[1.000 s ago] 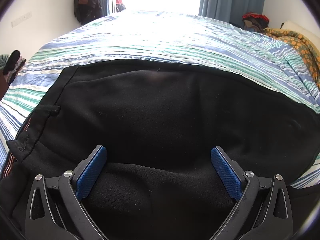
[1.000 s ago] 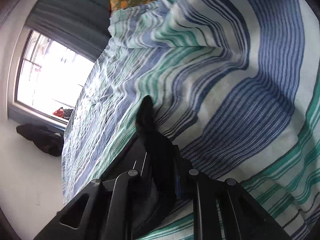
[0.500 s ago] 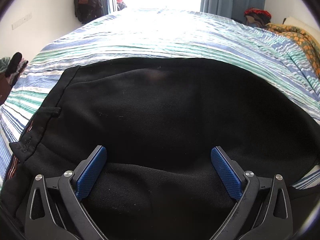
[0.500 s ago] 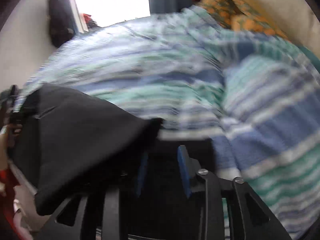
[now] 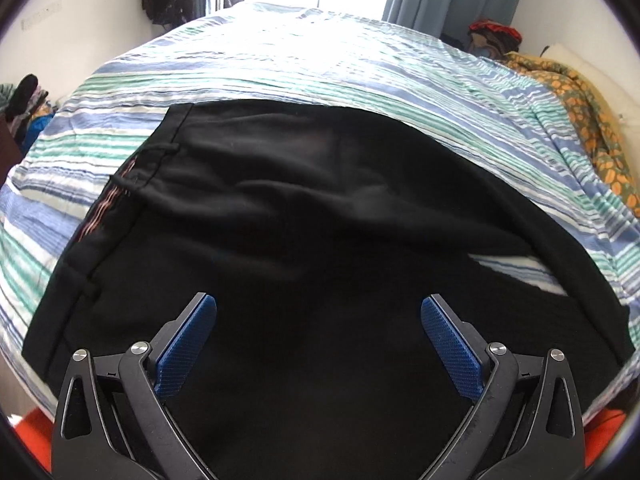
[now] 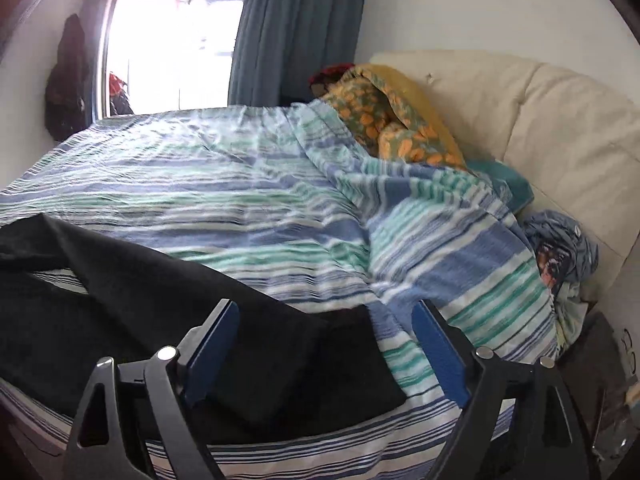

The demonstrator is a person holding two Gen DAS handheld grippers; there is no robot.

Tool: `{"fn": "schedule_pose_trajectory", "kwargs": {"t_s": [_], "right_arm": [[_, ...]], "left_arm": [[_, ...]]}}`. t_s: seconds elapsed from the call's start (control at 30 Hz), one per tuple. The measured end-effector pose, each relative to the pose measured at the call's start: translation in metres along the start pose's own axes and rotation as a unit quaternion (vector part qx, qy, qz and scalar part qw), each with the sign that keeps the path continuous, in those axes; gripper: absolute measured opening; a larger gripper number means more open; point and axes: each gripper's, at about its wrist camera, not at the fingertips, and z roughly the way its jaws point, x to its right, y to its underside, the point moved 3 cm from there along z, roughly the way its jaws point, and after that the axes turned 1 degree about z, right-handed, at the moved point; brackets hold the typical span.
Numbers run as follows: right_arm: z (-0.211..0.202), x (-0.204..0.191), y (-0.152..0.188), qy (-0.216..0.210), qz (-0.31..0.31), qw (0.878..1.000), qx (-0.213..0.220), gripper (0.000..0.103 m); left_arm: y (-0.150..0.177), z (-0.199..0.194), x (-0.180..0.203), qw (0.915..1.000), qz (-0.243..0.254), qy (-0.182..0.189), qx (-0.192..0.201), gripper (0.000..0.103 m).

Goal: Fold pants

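we see black pants [image 5: 304, 216] folded flat at the bed's [image 5: 320, 64] near edge, waistband toward its left side. left tool [image 5: 319, 336] spread wide, empty, above the cloth. right tool [image 6: 326, 344] opening, nothing pinched, over the pants' right end.

Pants [image 5: 320, 220] near edge hidden behind gripper frame.

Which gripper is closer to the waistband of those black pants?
Left. The left gripper hangs over the pants just behind the waistband. The right gripper, jaws opening, is over the leg ends.
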Motion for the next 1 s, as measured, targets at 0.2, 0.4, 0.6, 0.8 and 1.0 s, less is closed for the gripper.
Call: {"fn": "schedule_pose_trajectory", "kwargs": {"t_s": [0.2,0.4,0.6,0.8,1.0], "right_arm": [[0.015,-0.143,0.03,-0.165,-0.011,0.985,-0.053,0.097],[0.03,-0.23,0.076,-0.223,-0.086,0.966,-0.093,0.097],[0.065,-0.215,0.115,-0.229,-0.055,0.955,-0.183,0.097],[0.073,-0.121,0.108,-0.184,0.119,0.962,-0.165,0.097],[0.076,-0.036,0.115,-0.211,0.303,0.92,-0.134,0.097]], "left_arm": [[0.057,0.002,0.02,0.9992,0.027,-0.012,-0.026,0.102],[0.052,-0.026,0.04,0.9981,0.053,0.021,0.024,0.102],[0.067,0.023,0.044,0.996,0.064,0.031,-0.053,0.102],[0.069,0.022,0.047,0.9958,0.082,0.025,-0.031,0.102],[0.066,0.025,0.05,0.9962,0.082,0.015,-0.026,0.102]]}}
